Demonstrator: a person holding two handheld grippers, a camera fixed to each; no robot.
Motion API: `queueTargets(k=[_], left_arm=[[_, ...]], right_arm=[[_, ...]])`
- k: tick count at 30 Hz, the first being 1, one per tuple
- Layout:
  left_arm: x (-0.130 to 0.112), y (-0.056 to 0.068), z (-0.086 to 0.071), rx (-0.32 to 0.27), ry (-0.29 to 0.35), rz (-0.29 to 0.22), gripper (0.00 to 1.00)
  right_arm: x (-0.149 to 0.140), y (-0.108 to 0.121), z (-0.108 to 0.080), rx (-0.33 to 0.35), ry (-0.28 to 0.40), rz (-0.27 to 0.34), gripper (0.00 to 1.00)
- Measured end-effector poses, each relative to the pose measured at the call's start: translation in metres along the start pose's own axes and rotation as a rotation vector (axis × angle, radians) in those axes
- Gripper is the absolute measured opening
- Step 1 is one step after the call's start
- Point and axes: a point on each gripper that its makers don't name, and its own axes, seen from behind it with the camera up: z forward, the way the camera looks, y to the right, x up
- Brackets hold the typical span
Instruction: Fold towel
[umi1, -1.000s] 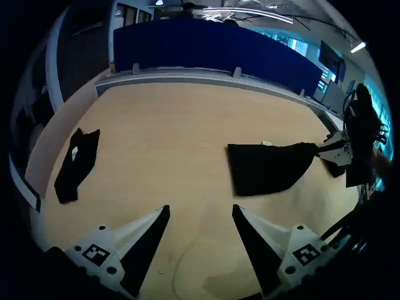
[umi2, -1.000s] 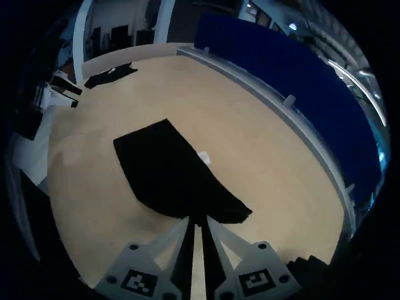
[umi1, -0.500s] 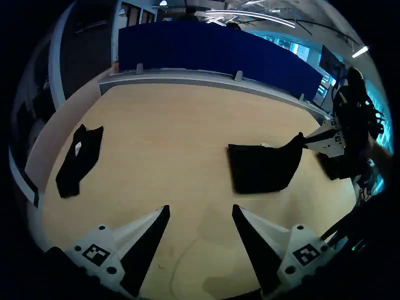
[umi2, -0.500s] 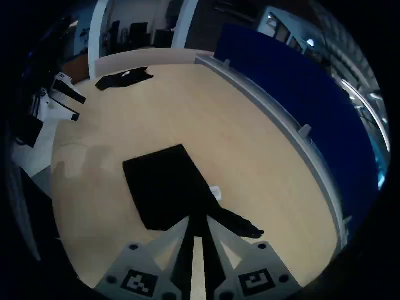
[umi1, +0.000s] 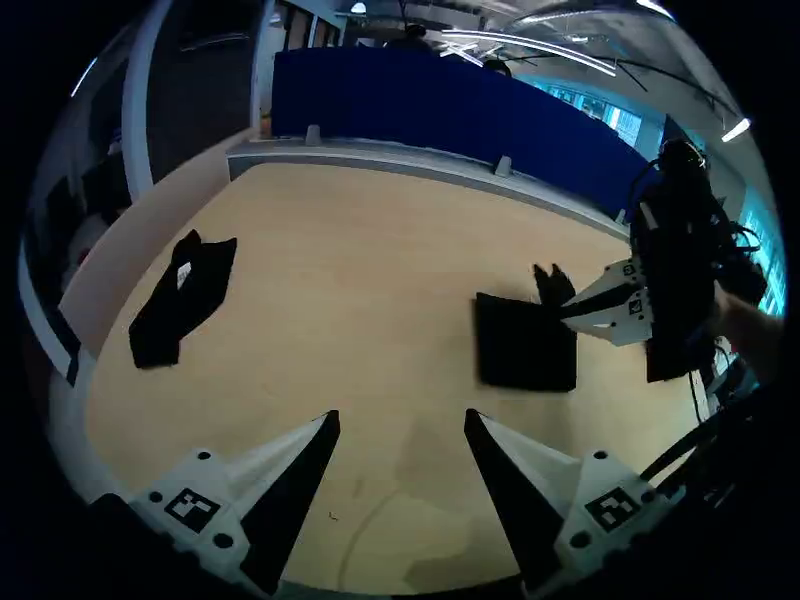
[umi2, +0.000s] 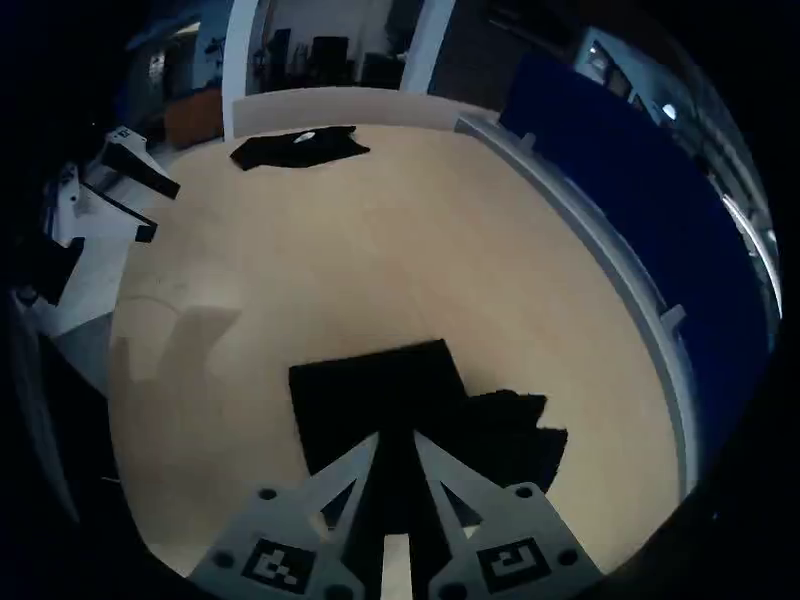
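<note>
We are holding the left hand-held gripper (umi1: 400, 440) open above the table (umi1: 350, 260). At 3 o'clock in the left gripper view, the black towel (umi1: 525, 345) is lying near-square, its bunched corner pointing toward 12 o'clock, pinched in the closed right hand-held gripper (umi1: 568, 310).

Two black towels (umi1: 525, 345) (umi1: 180, 295), two grippers (umi1: 400, 435) (umi2: 395, 440), one table (umi1: 350, 240).

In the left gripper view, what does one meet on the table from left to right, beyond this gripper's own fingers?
crumpled black cloth → black towel → right gripper
</note>
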Motion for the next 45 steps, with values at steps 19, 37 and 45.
queueTargets(k=[19, 37, 45], left_arm=[[-0.006, -0.001, 0.004, -0.010, -0.002, -0.004, 0.92], [0.000, -0.002, 0.004, -0.012, 0.003, 0.000, 0.92], [0.004, 0.001, 0.003, -0.016, 0.010, 0.008, 0.92]], right_arm=[[0.001, -0.045, 0.056, 0.079, -0.014, 0.054, 0.21], [-0.002, -0.035, 0.029, 0.038, 0.024, 0.089, 0.76], [-0.012, -0.035, 0.013, 0.023, 0.028, 0.106, 0.76]])
